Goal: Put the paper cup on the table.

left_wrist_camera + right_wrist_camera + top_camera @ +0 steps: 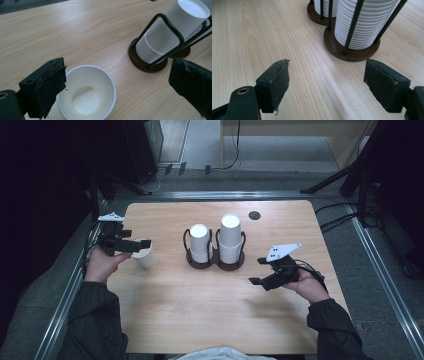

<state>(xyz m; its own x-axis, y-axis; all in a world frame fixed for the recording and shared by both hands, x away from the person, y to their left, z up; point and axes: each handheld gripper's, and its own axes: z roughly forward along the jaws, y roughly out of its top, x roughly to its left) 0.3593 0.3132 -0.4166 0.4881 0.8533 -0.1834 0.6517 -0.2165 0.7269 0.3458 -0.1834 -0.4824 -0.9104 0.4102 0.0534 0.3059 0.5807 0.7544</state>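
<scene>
The person's forearms, in dark sleeves, come in from the bottom of the high view. The left hand (100, 262) is raised at the counter's left edge, pointing its tool toward the middle. The right hand (310, 287) rests lower at the right side, its tool angled toward the cup stacks.

The counter (200, 320) is pale wood grain with rounded corners and a small dark round hole (254, 215) near its far edge. Grey floor and dark stands surround it, with a metal rail along each side.

At the centre stands a dark double holder (215, 261) with wire loops, carrying two stacks of upturned white paper cups: the left stack (199, 242) and the taller right stack (230, 237), side by side.

The single paper cup (144, 252) stands upright, mouth up and empty, on the left part of the counter, well apart from the holder.

The left tool (131, 246) is wide open over that cup; in the left gripper view one jaw sits at the cup's (86, 92) rim, the other far off it, so nothing is clamped.

The right tool (260, 271) also gapes wide, holding nothing, over bare wood near the holder's base (352, 51).
</scene>
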